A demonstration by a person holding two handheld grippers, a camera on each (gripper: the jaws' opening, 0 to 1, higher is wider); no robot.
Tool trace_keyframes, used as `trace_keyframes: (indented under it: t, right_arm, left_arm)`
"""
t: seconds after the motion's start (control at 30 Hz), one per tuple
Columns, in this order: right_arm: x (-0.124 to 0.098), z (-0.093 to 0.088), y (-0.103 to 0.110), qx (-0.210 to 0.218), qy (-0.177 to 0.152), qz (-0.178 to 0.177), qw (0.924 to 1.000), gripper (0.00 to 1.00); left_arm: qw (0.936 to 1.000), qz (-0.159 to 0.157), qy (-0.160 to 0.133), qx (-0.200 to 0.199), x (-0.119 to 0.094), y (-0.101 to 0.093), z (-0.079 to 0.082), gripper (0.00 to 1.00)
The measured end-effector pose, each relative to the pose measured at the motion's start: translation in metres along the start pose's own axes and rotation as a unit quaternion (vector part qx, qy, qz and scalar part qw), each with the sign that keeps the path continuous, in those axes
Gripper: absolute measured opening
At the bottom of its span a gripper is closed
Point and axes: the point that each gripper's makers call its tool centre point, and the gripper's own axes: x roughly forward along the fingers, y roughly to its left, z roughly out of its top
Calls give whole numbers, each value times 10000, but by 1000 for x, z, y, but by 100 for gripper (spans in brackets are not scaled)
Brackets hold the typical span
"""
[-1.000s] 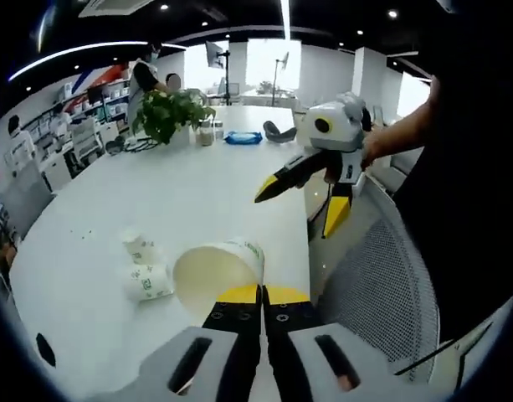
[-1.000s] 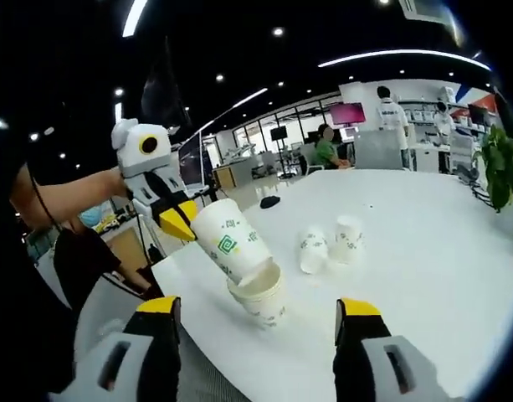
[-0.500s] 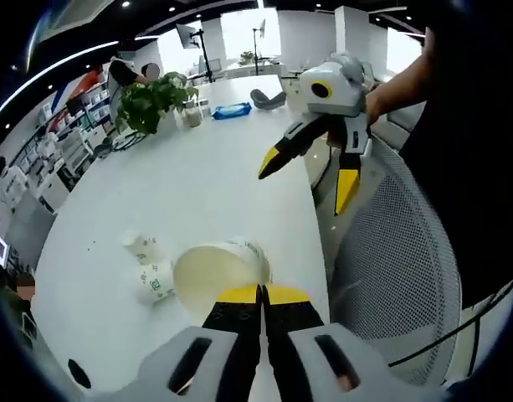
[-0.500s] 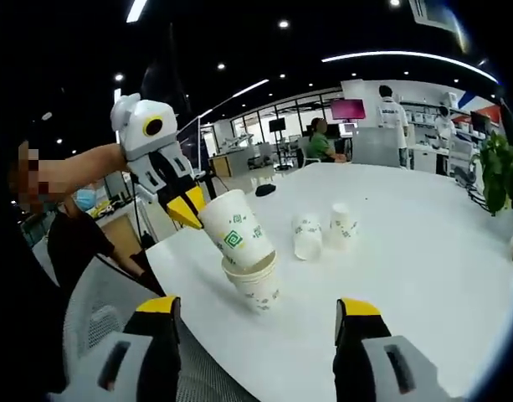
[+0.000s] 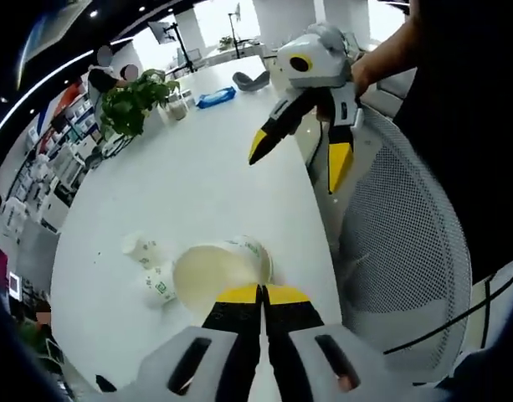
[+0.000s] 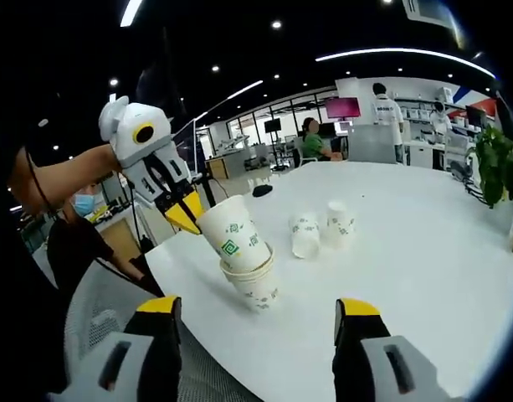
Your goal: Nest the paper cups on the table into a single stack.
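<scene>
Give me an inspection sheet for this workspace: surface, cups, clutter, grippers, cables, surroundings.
Surface: white table, bare around the cups.
Job's things: held cup tilted, its base inside the lower cup that stands on the table; two loose cups stand side by side farther back.
Clutter: potted plant, blue packet and a dark object at the table's far end.
Grippers: left gripper shut on the held cup's rim; right gripper open, off to the side, holding nothing.
Cables: thin dark cable beside the mesh chair.
Surroundings: open office with seated and standing people, screens, shelving.
</scene>
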Motion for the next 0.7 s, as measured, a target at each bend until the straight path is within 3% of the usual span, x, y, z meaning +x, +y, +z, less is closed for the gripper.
trace_keyframes:
  t: [0.3, 0.7]
  right_arm:
    - [1, -1, 1, -24, 15, 22, 10000, 74]
    - [1, -3, 1, -23, 41, 34, 10000, 73]
  left_arm:
    - [9994, 96, 219, 260, 6, 3, -6, 0]
    - [9994, -8, 218, 278, 23, 6, 0, 1]
